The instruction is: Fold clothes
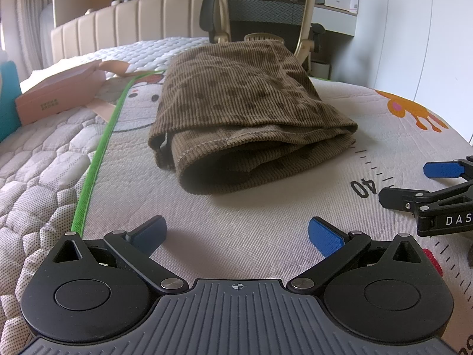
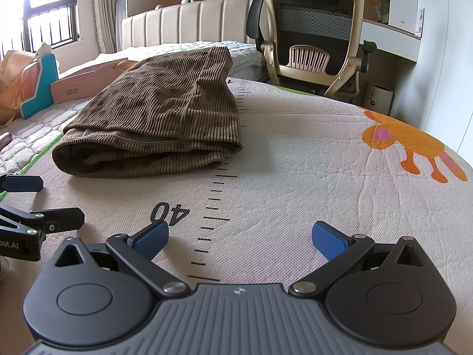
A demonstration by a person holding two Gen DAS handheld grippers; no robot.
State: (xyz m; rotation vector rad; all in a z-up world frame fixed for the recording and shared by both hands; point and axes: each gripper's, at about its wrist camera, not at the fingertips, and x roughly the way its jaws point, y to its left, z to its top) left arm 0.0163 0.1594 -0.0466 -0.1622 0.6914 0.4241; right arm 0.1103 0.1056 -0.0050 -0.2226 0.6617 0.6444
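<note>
Corduroy garment point(image 1: 236, 112) folded, lying on printed mat point(image 1: 266, 230) at twelve o'clock. Nearest: left gripper point(image 1: 236, 233) and right gripper point(image 2: 240, 238), fingers spread, empty. Best approached low at the near open edge, squaring layers. Beyond: office chair point(image 2: 313, 35).

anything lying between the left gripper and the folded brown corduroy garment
Nothing: in the left wrist view, only bare printed mat lies between the open left gripper and the folded brown corduroy garment.

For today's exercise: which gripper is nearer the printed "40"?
Right. The right gripper sits just behind the "40"; the left gripper lies further off to its left.
</note>
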